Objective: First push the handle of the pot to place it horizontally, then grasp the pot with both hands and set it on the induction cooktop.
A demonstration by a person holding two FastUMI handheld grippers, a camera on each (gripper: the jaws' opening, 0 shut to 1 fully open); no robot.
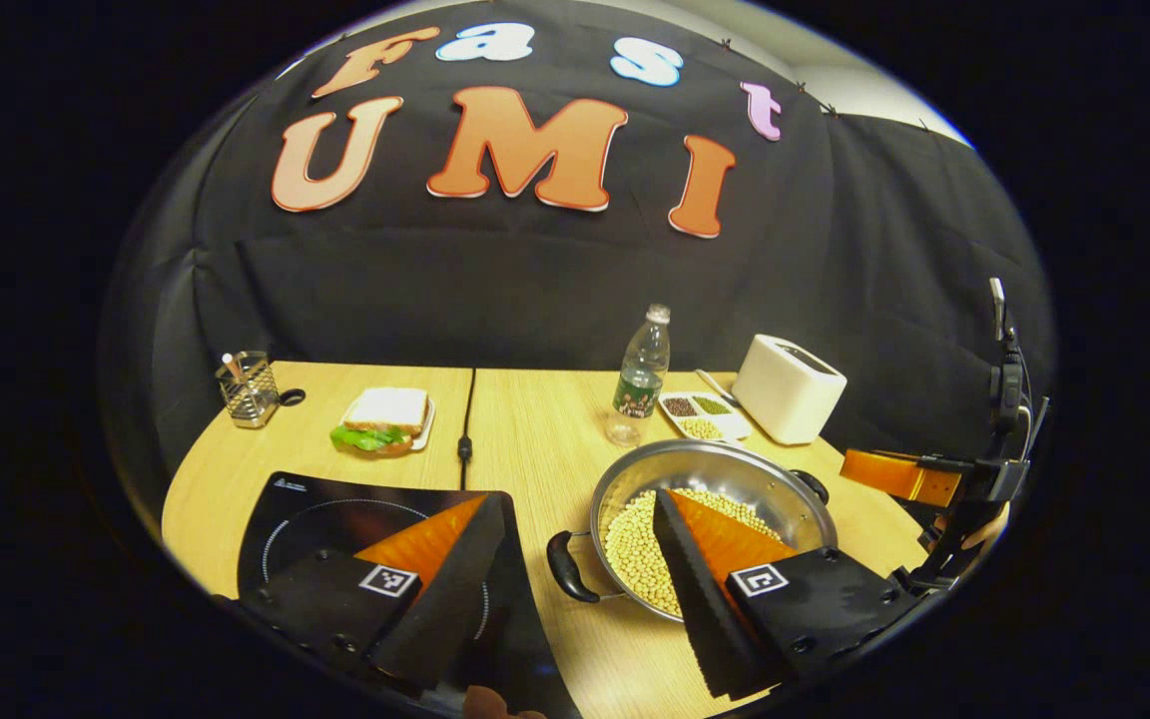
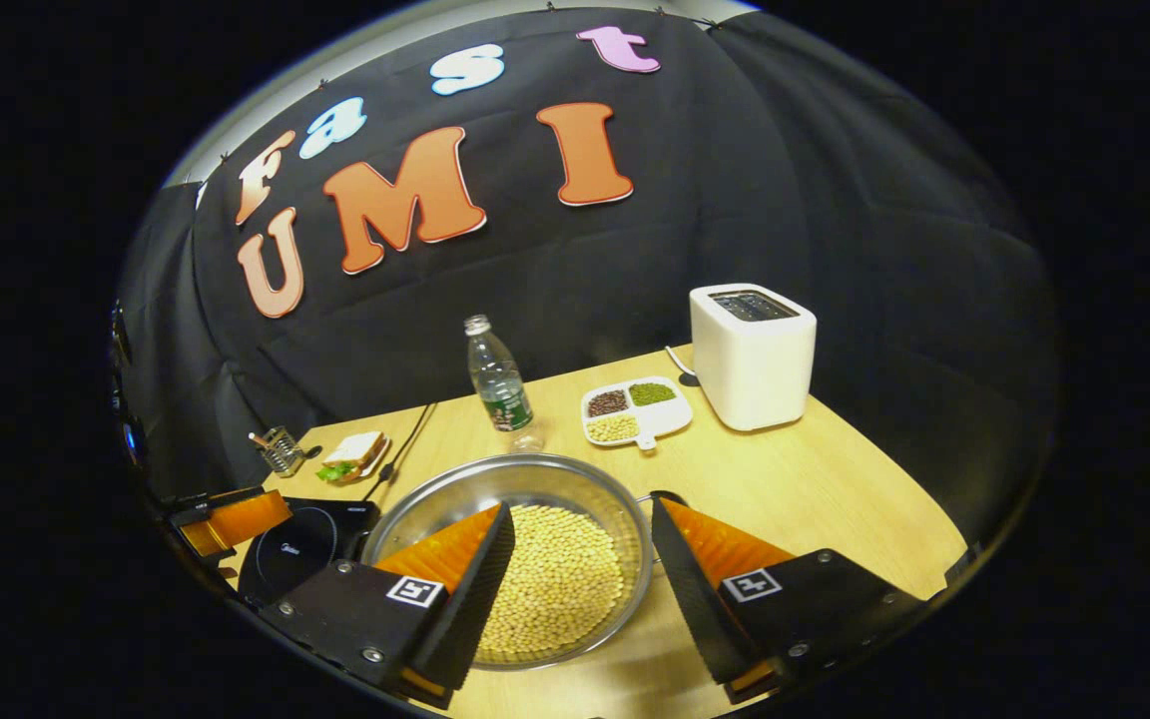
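Clearly the bean-filled pot (image 2: 520,544) will be heavy and slippery; both grippers' jaws gape, so take its 2 side handles (image 1: 568,567).

Staged kitchen booth: black cloth wall (image 2: 735,200), wooden table (image 2: 815,479) w/ toaster (image 2: 753,355), induction cooktop (image 1: 335,519).

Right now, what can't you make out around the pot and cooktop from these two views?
- Left gripper view: near corner of the induction cooktop is covered by the left gripper; the pot has part of its beans behind a finger.
- Right gripper view: the pot's right handle sits mostly behind the right gripper, so contact is unclear.
- Right gripper view: cooktop markings too small to read.
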